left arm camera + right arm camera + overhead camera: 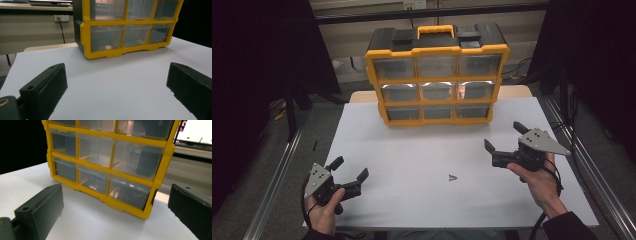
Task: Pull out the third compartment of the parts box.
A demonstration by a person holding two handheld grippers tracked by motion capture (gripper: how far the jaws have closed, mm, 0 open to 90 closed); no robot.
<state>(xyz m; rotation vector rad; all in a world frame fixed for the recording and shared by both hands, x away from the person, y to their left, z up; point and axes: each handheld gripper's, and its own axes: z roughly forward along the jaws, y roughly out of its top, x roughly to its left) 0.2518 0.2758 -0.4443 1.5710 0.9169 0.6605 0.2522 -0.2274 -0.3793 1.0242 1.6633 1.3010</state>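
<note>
Here is the table (412,150), covered in white, and standing at its far side is a yellow organizer (437,75) with a black top and a yellow carry handle (435,30). It is upright, its front facing the person, showing 9 clear drawers in 3 rows of 3. All 9 look pushed in flush with the frame.

Down at the near left, the left hand (324,210) holds the left gripper (350,169), its jaws spread wide with nothing between them. It hovers at the table's near-left corner, well apart from the organizer. From the left gripper view, the 2 black jaws frame bare white tabletop, with the organizer's bottom row (125,37) ahead, and a small pale item is faintly visible inside the lower-left drawer (108,47); I cannot tell what it is.

Over on the right, the right hand (542,182) carries the right gripper (504,136), jaws released and empty, pointing toward the organizer from the right side of the table. The right gripper view looks at the organizer's front at an angle, fairly near.

Between the 2 grippers, a small dark V-shaped object (453,177) lies alone on the white surface, nearer the front edge, touching neither gripper.
</note>
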